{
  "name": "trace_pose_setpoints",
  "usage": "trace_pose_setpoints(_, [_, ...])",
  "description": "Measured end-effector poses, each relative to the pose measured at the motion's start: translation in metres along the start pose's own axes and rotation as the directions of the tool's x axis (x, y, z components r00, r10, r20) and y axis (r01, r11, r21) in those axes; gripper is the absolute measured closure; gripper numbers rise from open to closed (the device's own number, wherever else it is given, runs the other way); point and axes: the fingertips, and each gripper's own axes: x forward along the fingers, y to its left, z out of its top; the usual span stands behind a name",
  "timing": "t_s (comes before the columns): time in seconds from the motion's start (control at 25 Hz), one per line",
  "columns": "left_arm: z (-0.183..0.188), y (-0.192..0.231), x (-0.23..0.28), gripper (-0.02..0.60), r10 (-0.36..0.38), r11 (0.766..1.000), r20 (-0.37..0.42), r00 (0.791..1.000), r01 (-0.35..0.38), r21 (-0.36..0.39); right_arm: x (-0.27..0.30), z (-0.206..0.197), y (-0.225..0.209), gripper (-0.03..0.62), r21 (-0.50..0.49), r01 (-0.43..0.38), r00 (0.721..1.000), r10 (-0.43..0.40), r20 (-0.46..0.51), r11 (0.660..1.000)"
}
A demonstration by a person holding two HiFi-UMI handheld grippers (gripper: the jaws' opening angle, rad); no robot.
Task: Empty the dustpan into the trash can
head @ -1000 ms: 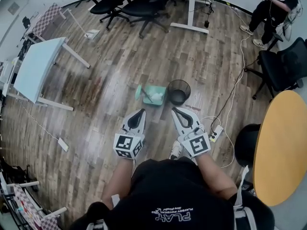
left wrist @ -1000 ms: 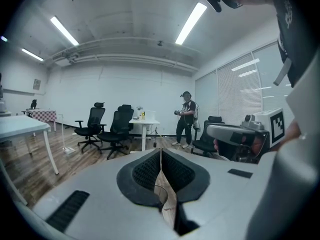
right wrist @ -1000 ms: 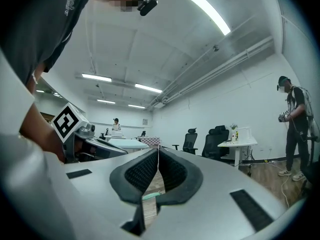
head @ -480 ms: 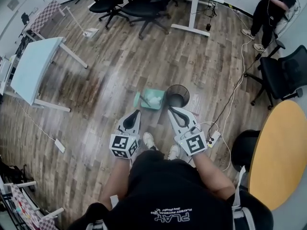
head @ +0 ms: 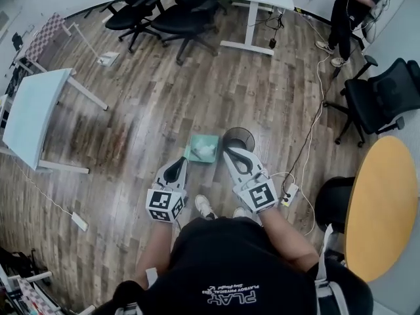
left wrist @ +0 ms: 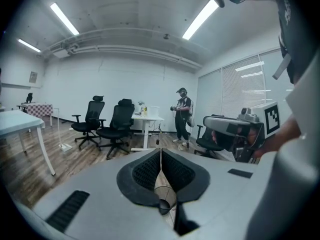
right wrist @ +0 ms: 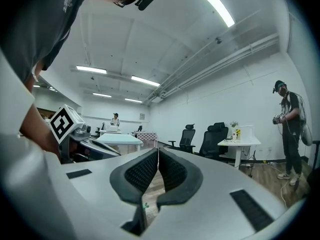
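Head view, looking steeply down: a person stands on a wood floor (head: 151, 104) with a gripper in each hand. The left gripper (head: 178, 164) and right gripper (head: 228, 151) both point forward, neither touching anything. Just ahead of them a green dustpan (head: 202, 148) lies flat on the floor with white scraps in it. A black mesh bin (head: 239, 138) stands upright just beside it, on its right. The right gripper's tip is close to the bin's near rim; the left tip is short of the dustpan. A pale table (head: 29, 113) stands far left, office chairs (head: 164, 12) at top, and a round yellow table (head: 380, 202) at right.

Left gripper view: the jaws are pressed together with nothing between them – the tips meet in one thin seam. The right gripper (left wrist: 235, 133) shows alongside (its marker cube is plain to see). A second person (left wrist: 182, 114) stands across the room.

Right gripper view: these jaws are also pressed together and empty. The left gripper's marker cube (right wrist: 65, 124) sits at left.
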Motion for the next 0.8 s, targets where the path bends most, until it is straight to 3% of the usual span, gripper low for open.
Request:
trace_pose_setpoints(0.36, [0.003, 0.045, 0.016, 0.557, -0.078, 0.997, 0.008, 0.997, 0.078, -0.006, 0.039, -0.014, 0.001, 0.569, -0.018, 0.08, 0.995, -0.081, -0.057, 0.997])
trace_pose_setpoints(0.56, [0.0, 0.052, 0.026, 0.557, -0.117, 0.993, 0.004, 0.993, 0.117, -0.014, 0.051, -0.013, 0.0, 0.569, -0.021, 0.112, 0.993, -0.113, -0.041, 0.993])
trace_pose_setpoints(0.8, [-0.002, 0.054, 0.045, 0.557, -0.114, 0.993, -0.016, 0.993, 0.113, -0.033, 0.059, -0.019, -0.018, 0.569, -0.018, 0.112, 0.991, -0.113, -0.07, 0.994])
